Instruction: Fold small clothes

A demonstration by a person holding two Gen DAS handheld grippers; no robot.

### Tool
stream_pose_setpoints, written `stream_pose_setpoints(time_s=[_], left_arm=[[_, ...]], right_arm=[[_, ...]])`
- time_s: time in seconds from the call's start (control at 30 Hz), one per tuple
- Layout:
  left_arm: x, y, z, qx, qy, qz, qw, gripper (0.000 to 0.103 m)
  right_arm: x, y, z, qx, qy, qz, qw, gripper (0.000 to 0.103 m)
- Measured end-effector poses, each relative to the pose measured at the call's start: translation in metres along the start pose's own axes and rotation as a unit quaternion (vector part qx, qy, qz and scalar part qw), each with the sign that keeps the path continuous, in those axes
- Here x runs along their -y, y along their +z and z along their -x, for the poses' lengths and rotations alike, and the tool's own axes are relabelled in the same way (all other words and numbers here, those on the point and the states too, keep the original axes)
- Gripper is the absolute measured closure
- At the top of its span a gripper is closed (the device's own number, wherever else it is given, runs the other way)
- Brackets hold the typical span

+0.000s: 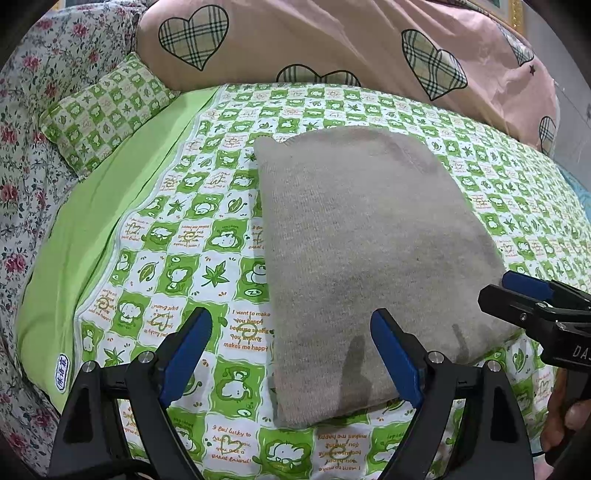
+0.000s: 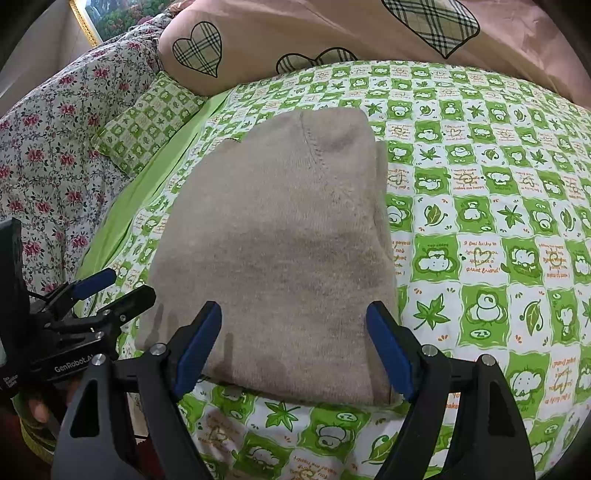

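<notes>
A beige knitted garment (image 1: 369,251) lies folded into a thick rectangle on the green checked bed sheet (image 1: 207,236); it also shows in the right wrist view (image 2: 280,243). My left gripper (image 1: 291,354) is open and empty, hovering over the garment's near left corner. My right gripper (image 2: 295,343) is open and empty above the garment's near edge. The right gripper also shows at the right edge of the left wrist view (image 1: 524,291), and the left gripper at the left edge of the right wrist view (image 2: 107,288).
A pink duvet with plaid hearts (image 1: 332,44) is heaped at the back. A small green checked pillow (image 1: 99,110) and a floral quilt (image 1: 22,155) lie at the left. A framed picture (image 2: 107,18) hangs on the wall.
</notes>
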State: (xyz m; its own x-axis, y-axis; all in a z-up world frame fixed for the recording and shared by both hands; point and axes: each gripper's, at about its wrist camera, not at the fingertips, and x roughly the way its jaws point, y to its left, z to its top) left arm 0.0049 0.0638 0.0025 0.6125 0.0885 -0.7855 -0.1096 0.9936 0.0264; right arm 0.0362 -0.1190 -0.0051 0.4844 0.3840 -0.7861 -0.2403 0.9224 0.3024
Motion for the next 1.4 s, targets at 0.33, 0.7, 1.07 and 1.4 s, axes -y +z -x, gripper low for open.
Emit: stream_pose_setpoints(time_s=[0.33, 0.7, 1.07, 1.4], left_arm=[[0.0024, 0.0021, 0.0023, 0.003, -0.001, -0.003, 1.0, 0.015], [0.0087, 0.0009, 0.0058, 0.007, -0.005, -0.013, 0.9999, 0.015], [0.0086, 0.0014, 0.0067, 0.009, -0.009, -0.018, 0.9998, 0.014], [0.0071, 0.0018, 0.0057, 0.009, -0.011, -0.016, 0.9998, 0.014]], right_arm=[[0.0013, 0.0035, 0.0003, -0.001, 0.005, 0.001, 1.0, 0.022], [-0.0009, 0.0028, 0.0014, 0.001, 0.005, 0.0, 1.0, 0.022], [-0.0021, 0.0024, 0.0016, 0.001, 0.005, 0.0, 1.0, 0.021], [-0.0035, 0.0022, 0.0004, 0.0, 0.007, 0.0, 1.0, 0.021]])
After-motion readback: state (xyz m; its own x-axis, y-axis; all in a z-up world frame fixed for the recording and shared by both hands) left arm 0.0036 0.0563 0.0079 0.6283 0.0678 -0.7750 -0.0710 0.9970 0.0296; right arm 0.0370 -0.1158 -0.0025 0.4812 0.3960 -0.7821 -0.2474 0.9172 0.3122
